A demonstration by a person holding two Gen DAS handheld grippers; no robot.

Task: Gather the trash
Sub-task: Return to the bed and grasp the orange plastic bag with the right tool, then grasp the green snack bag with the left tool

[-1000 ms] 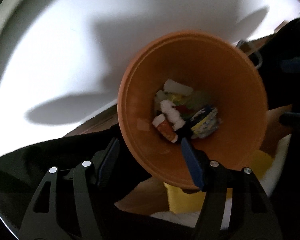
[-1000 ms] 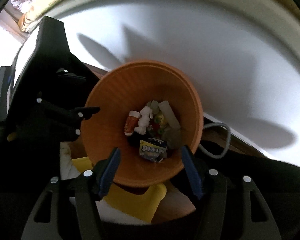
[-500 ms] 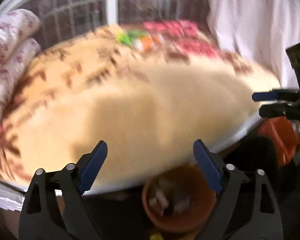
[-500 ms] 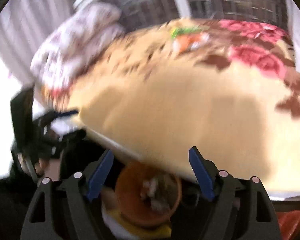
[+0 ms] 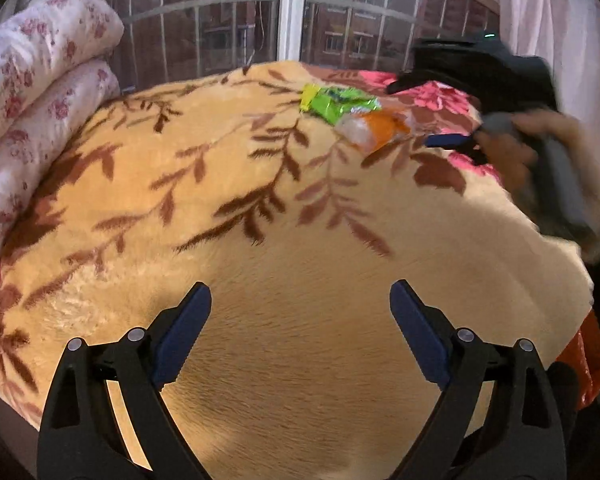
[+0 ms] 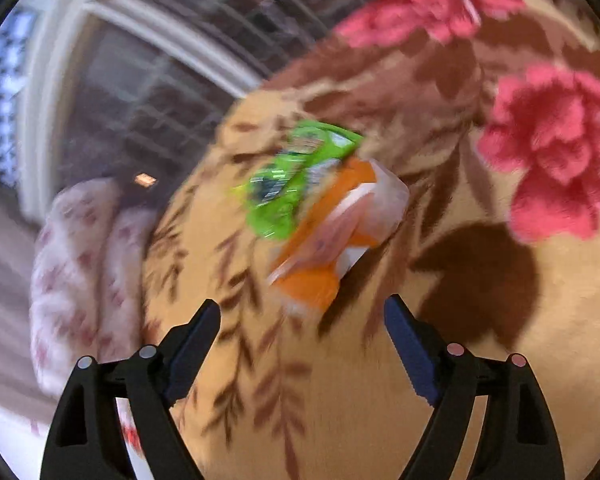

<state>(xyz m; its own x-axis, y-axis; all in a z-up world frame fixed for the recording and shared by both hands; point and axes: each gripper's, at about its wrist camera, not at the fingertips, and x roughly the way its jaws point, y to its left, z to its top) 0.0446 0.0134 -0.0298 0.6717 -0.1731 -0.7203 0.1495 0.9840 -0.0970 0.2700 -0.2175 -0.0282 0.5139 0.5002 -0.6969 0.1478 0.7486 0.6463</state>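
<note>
A green wrapper [image 5: 336, 105] and an orange and clear wrapper [image 5: 376, 130] lie side by side on the far part of a tan floral blanket [image 5: 284, 264]. My left gripper [image 5: 300, 312] is open and empty over the near part of the blanket. My right gripper [image 6: 302, 320] is open and empty, just short of the orange wrapper [image 6: 328, 240], with the green wrapper [image 6: 296, 176] behind it. In the left wrist view the right gripper [image 5: 452, 142] reaches in from the right, close to the orange wrapper.
A folded white floral quilt [image 5: 40, 92] lies at the blanket's left side. A window with bars [image 5: 292, 16] stands behind the bed. An orange bag [image 5: 584, 364] shows past the blanket's right edge.
Both grippers have risen from the orange bin of trash to the bed. The right gripper has moved forward over the blanket up to the two wrappers. The bin has dropped out of view.
</note>
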